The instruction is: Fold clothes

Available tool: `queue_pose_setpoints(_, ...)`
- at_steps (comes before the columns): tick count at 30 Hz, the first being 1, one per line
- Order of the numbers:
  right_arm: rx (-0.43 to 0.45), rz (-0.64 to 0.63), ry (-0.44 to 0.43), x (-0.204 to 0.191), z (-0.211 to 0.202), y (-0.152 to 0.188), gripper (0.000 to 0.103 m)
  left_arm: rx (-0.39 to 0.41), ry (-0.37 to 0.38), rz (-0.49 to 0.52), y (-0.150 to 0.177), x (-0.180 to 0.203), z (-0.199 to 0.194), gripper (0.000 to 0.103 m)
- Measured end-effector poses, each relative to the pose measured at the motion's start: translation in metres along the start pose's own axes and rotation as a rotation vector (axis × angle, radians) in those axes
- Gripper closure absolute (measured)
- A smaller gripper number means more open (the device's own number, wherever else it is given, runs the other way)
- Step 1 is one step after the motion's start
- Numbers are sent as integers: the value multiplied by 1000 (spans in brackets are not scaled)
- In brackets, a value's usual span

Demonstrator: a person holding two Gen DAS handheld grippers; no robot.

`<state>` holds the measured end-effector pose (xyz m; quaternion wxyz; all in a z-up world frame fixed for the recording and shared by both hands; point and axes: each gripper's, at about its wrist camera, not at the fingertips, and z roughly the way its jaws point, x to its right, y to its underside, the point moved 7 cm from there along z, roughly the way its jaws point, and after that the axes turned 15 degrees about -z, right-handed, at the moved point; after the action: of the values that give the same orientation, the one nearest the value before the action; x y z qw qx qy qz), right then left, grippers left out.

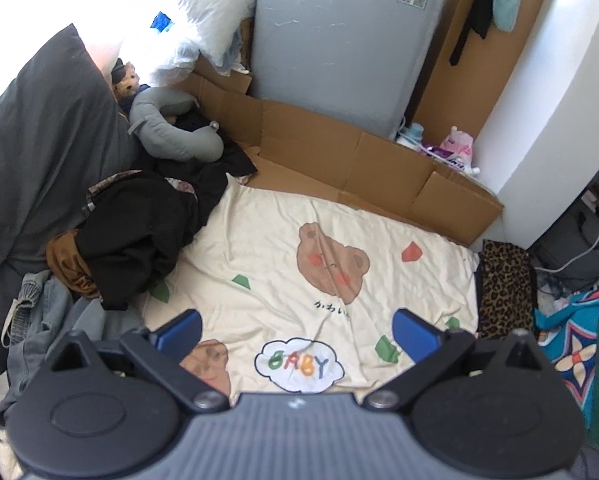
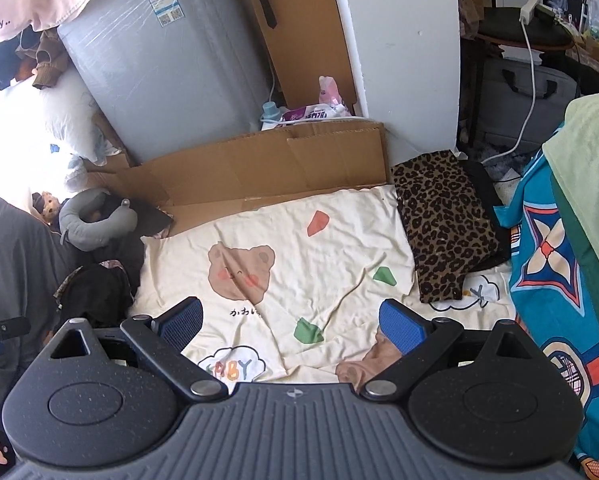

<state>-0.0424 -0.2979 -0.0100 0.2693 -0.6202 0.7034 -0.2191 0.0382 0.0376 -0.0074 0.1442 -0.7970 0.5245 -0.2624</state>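
Left wrist view first. Left gripper [image 1: 297,330] hovered over the cream bear-print sheet [image 1: 299,240] with its fingers [image 1: 179,332] spread wide and nothing between them. Clothes pile [image 1: 139,232] lay to the left on the bed: black garments on top, a brown piece [image 1: 65,264] and a grey-blue one [image 1: 47,320] below, all crumpled and touching each other. A grey neck pillow [image 1: 171,132] sat behind the pile, flattened cardboard [image 1: 339,156] beyond the sheet. A leopard-print garment [image 1: 503,288] showed at the sheet's right edge, looking already folded flat.

Right wrist view. Right gripper [image 2: 291,328] also hung above the sheet, fingers [image 2: 403,330] wide apart and empty. The leopard-print garment lay flat at the far right corner, partly over the sheet. Only a dark edge of the pile appeared at left.

Judgement: one piece seemed done and set aside; the step in hand looked like fetching the next garment. That would call for the left gripper to reach into the pile, pinch one piece, and drag it onto the open sheet so both grippers could spread it.

Hard to make out: how many garments the pile held, and what kind the black ones were. The near edge of the sheet was hidden behind both gripper bodies.
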Motion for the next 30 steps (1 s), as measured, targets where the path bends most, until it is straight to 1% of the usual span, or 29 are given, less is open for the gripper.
queue_pose_setpoints(3,-15,-1,-2,1,3,10,5,-5,25,0,6,3,1,1)
queue_pose_setpoints(6,-22,-9,-11,0,5,17,5,-1,8,18,14,6,3,1)
queue_pose_setpoints(9,-23,-23,-24,-2,4,24,5,-17,-1,16,22,7,7,1)
queue_pose_setpoints(13,-25,-47,-40,-5,7,30,5,-18,-24,26,31,6,9,1)
queue_pose_setpoints(17,-23,-70,-52,-6,10,30,5,-25,-46,32,40,4,14,1)
queue_pose_setpoints(22,-50,-118,-51,-12,18,28,5,-61,-68,26,50,-2,25,1)
queue_pose_setpoints(26,-68,-134,-57,-18,22,29,5,-77,-44,23,57,5,24,1)
queue_pose_setpoints(28,-78,-146,-61,-21,24,29,5,-55,-66,70,58,10,25,1)
queue_pose_setpoints(30,-83,-155,-65,-23,26,30,5,-53,-77,88,60,13,27,1)
